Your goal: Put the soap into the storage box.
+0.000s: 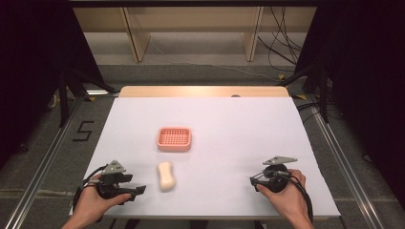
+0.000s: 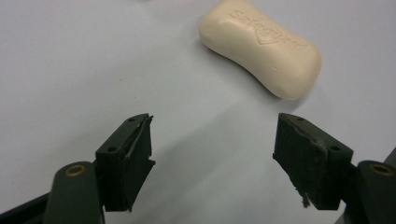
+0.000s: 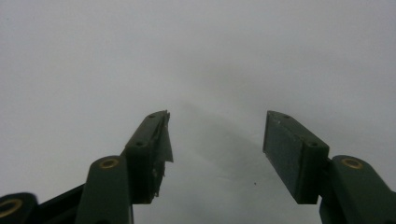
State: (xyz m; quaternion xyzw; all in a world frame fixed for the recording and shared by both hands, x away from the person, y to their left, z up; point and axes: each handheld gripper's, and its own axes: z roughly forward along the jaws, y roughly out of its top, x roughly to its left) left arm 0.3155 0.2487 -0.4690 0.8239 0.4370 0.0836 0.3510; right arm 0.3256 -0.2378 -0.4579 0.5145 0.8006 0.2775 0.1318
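From the high view, a cream soap (image 1: pixel 165 175) is lying on the white table (image 1: pixel 239 129), just in front of a pink tray (image 1: pixel 174 139). The left gripper (image 1: pixel 135 190) is sitting just left of the soap, and the right gripper (image 1: pixel 253 180) is sitting far to its right.

In the left gripper view, the jaws are standing wide apart, holding nothing. The soap (image 2: pixel 261 46) is lying ahead of them with "Safeguard" pressed into it.

In the right gripper view, the jaws are gaping too, holding nothing over the bare table (image 3: pixel 93 60).
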